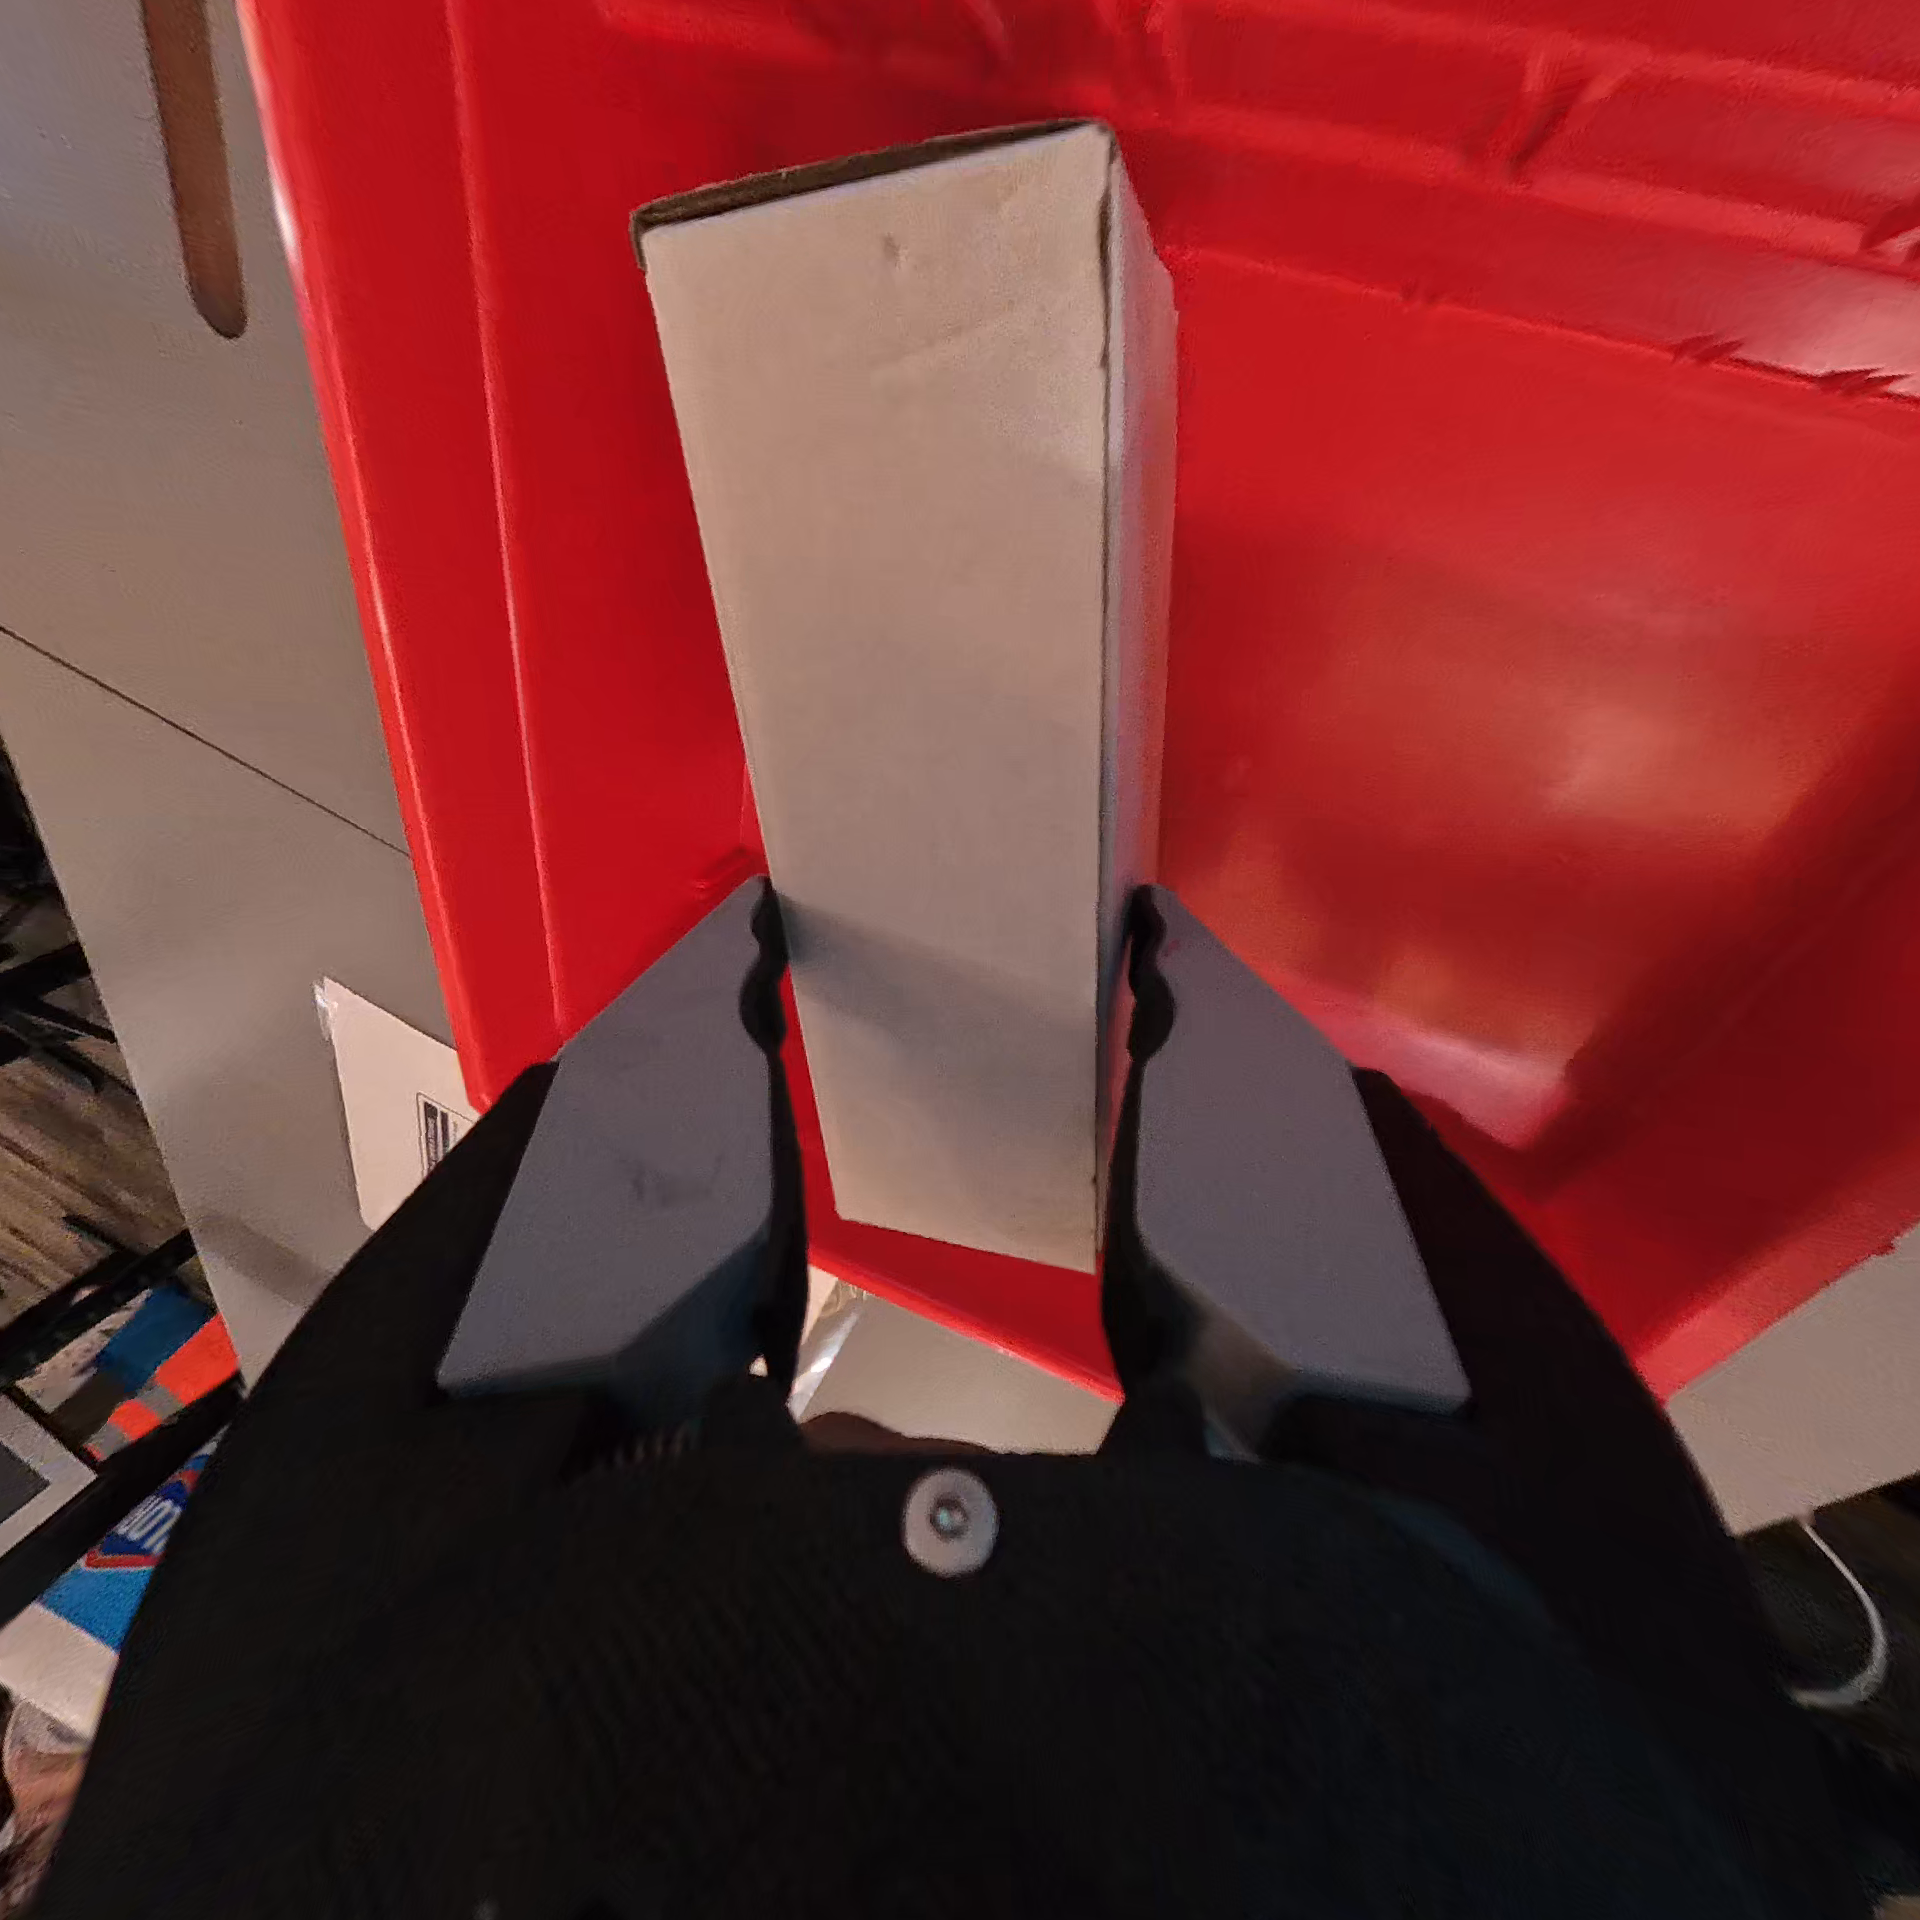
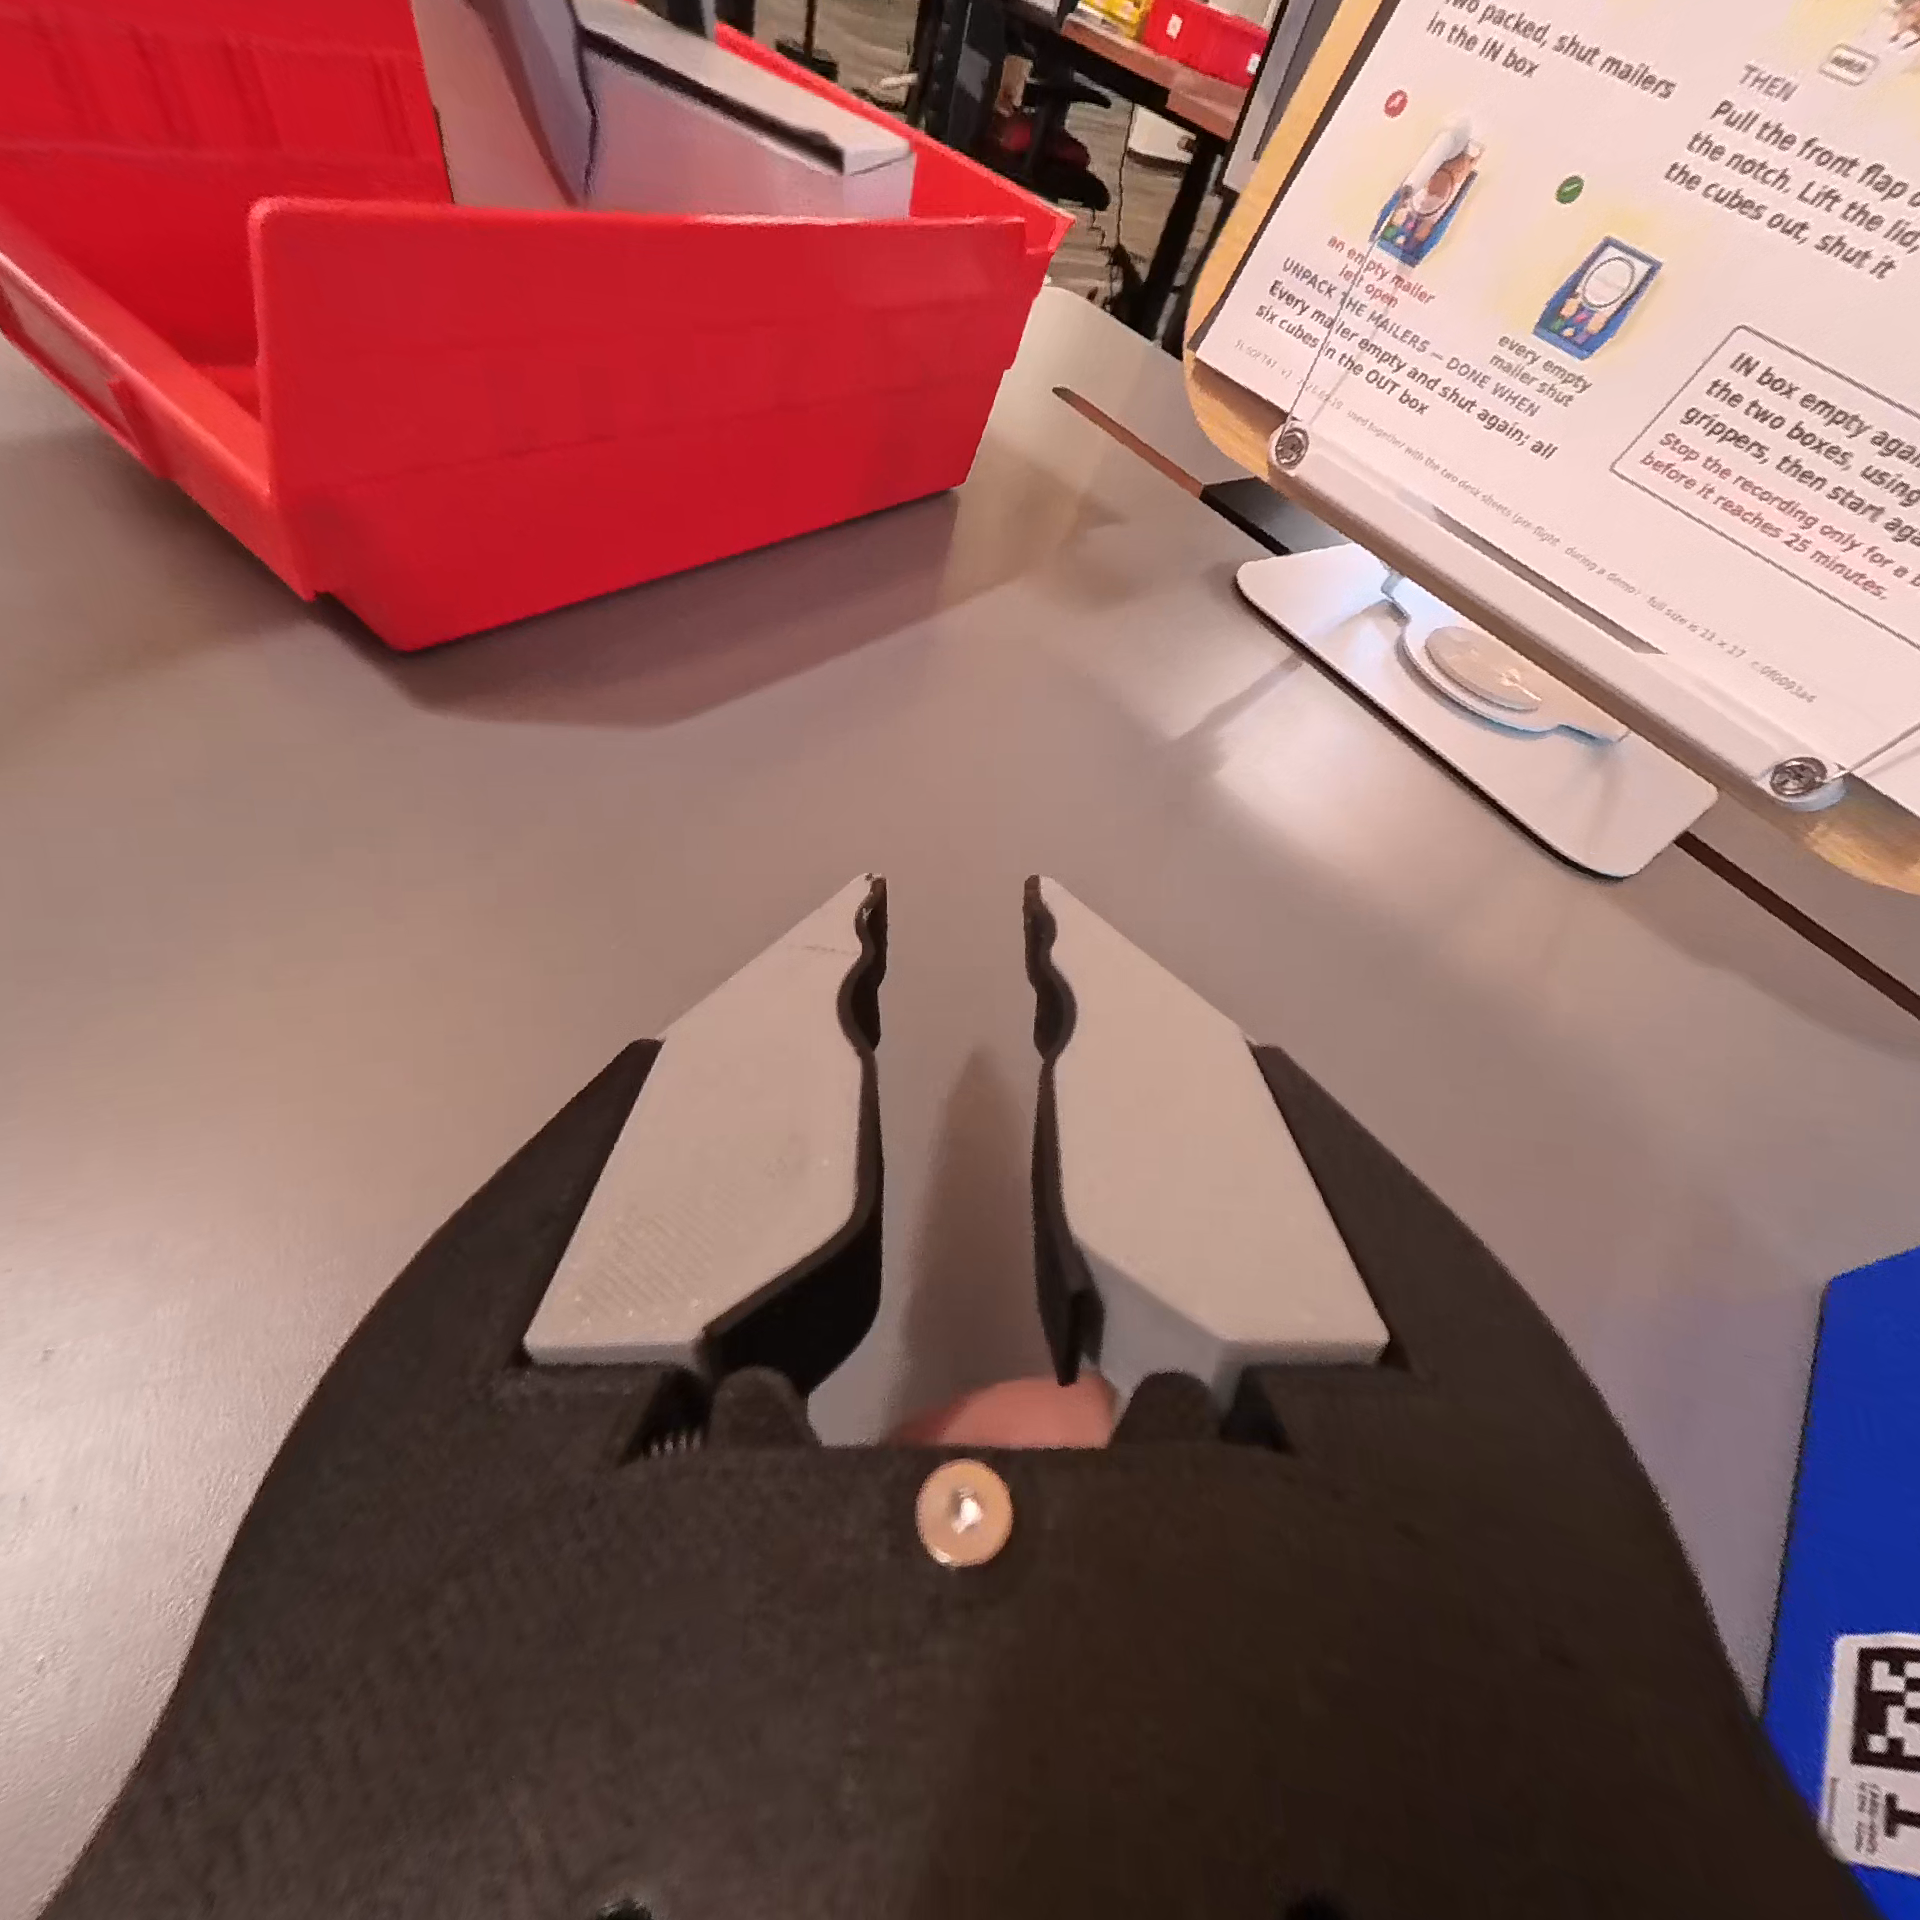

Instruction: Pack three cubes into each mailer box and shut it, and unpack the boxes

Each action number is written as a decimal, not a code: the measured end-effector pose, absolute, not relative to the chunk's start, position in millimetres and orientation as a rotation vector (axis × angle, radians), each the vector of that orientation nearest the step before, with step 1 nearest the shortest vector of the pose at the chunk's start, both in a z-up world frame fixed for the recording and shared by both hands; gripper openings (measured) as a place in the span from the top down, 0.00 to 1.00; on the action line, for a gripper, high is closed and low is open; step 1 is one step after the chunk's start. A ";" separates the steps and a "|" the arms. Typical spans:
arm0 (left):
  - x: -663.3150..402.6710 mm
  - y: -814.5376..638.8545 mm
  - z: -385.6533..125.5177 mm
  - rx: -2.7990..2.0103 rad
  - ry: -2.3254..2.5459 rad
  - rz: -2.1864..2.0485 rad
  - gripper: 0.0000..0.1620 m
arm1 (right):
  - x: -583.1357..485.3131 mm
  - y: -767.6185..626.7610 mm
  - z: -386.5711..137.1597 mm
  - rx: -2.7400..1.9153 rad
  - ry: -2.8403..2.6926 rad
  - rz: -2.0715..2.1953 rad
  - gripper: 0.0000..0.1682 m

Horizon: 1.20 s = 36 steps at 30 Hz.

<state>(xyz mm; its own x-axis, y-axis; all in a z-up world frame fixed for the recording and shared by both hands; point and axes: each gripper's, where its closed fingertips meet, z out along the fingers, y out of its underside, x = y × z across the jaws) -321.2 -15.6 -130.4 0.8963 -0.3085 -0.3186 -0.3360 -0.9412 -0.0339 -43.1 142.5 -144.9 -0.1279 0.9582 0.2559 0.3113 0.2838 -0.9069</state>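
In the left wrist view my left gripper (image 1: 951, 914) reaches into the red bin (image 1: 1455, 623). It is shut on a white mailer box (image 1: 914, 644) that stands on its narrow edge. Both pads (image 1: 764, 966) press on the box's sides near its lower end. In the right wrist view the red bin (image 2: 623, 416) sits at the upper left, with white mailer boxes (image 2: 717, 135) leaning inside it. My right gripper (image 2: 954, 935) hovers over the grey table (image 2: 520, 883), its jaws a little apart with nothing between them. No cubes are in view.
A stand with a printed instruction sheet (image 2: 1621, 312) is at the right, its white base (image 2: 1455, 707) on the table. A blue card with a black-and-white marker (image 2: 1860, 1558) lies at the lower right. A white paper (image 1: 400, 1101) lies left of the bin. The gap from one gripper's tips to the other's is roughly 35 cm.
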 end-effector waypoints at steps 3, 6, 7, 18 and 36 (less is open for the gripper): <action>-320.9 -15.7 -110.9 -2.866 0.523 0.644 0.61 | -42.7 142.7 -143.5 -1.186 -1.625 0.897 0.86; -312.7 -19.3 -74.4 -2.768 0.465 0.726 0.61 | -42.6 139.9 -141.9 -1.159 -1.630 0.905 0.86; -305.0 -21.2 -62.0 -2.752 0.456 0.718 0.61 | -42.5 138.7 -141.2 -1.148 -1.631 0.907 0.86; -161.1 62.9 2.7 -2.532 0.843 0.758 0.61 | -16.3 136.4 -66.4 -0.789 -1.294 1.042 1.00; -72.8 129.4 -85.9 -2.426 0.624 0.228 0.64 | 2.1 182.7 -57.0 -0.925 -1.103 1.009 0.97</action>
<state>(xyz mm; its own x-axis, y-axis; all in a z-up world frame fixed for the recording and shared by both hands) -72.8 129.4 -85.9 0.8737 -0.3799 -0.3037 -0.4862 -0.6990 -0.5244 2.1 182.7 -57.0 0.1426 0.9554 0.2585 -0.1727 0.2812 -0.9440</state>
